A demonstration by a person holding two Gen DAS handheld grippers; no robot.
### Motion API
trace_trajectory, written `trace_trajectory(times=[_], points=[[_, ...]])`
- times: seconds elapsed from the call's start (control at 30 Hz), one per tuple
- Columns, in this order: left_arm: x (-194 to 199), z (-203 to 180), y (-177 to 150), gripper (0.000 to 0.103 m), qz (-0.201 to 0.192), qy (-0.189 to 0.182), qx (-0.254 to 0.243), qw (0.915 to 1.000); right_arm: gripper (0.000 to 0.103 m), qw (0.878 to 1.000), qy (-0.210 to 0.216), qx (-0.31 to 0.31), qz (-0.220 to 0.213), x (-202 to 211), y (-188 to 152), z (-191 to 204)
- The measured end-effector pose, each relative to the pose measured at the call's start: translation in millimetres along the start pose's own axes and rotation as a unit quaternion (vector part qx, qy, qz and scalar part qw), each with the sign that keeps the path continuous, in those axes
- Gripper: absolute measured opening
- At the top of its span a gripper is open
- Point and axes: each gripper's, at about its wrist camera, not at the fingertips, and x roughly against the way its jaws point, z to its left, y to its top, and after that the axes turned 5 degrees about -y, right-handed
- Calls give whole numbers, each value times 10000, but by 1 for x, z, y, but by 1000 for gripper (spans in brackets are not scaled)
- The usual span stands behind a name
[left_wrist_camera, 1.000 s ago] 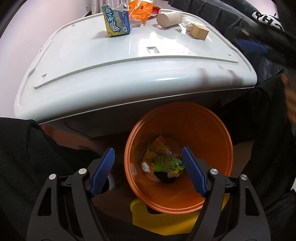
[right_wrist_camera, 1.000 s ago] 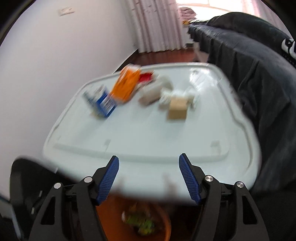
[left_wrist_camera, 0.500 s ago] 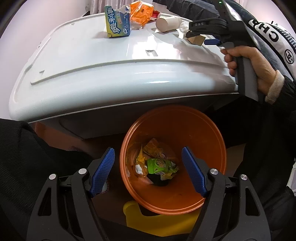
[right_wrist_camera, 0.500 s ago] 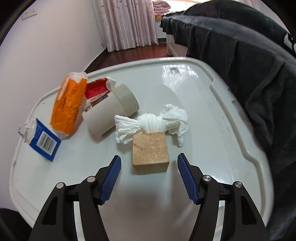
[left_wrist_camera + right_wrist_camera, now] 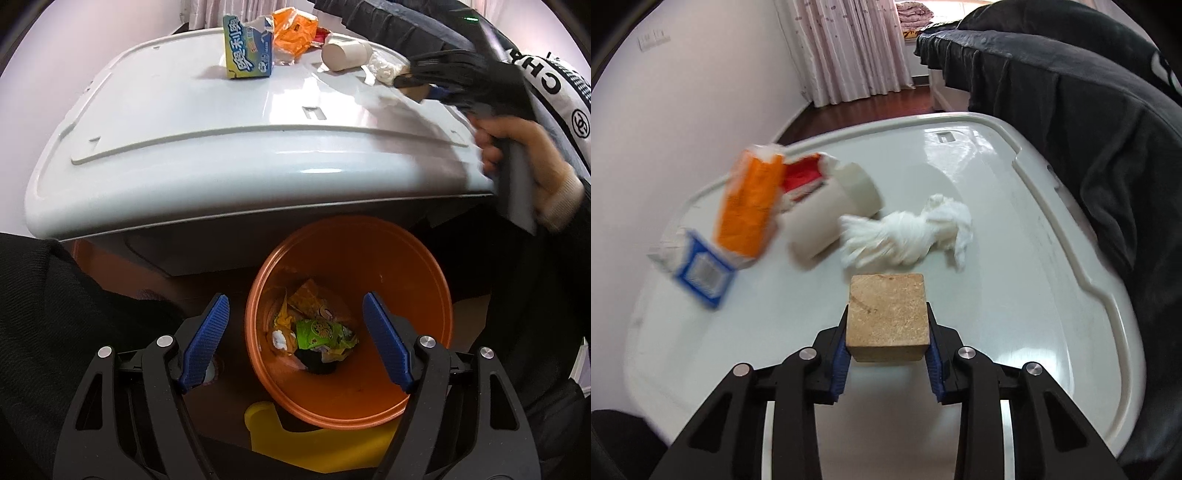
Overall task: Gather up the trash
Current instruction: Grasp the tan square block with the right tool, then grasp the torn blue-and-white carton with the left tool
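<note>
The right claw (image 5: 888,363) grips the tan block (image 5: 888,316) between both pads, low over the white surface (image 5: 1015,295), so lift it straight, then carry it above the orange bin (image 5: 402,273), where the left claw (image 5: 295,339) waits wide open.

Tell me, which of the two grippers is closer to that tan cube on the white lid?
The right gripper: its jaws are shut on the tan cube. The left gripper hangs open over the orange bin, below the white lid's edge, well away from it.
</note>
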Motion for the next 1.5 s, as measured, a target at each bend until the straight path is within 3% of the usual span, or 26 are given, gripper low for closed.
trace_trajectory(times=[0.13,0.3,0.5,0.7,0.87,1.1,1.23,1.3,1.33,1.5], points=[[5,0,5,73,-13,-1,48,10000,34,9984,517,176,-146,48,-23,2],[9,-1,36,73,-93,10,74,9999,34,9969,464,421,-466,85,-68,-3],[0,7,112,73,-623,264,152,9976,34,9973,580,165,-427,76,-77,-12],[-32,30,172,73,-1256,226,146,9917,35,9970,654,-52,-416,73,-76,-23],[-59,40,191,73,-1271,453,64,9908,35,9968,706,-12,-384,71,-76,-22],[-72,54,212,73,-1338,273,293,9902,35,9965,782,59,-301,67,-77,-18],[-82,60,226,73,-1179,176,522,9915,35,9964,812,80,-229,65,-78,-16],[-89,62,229,65,-1047,109,608,9926,35,9965,806,73,-203,64,-79,-16],[-90,61,230,56,-1029,181,598,9927,35,9966,802,66,-194,64,-79,-16],[-86,57,223,54,-1106,206,601,9918,35,9968,775,37,-169,63,-79,-17]])
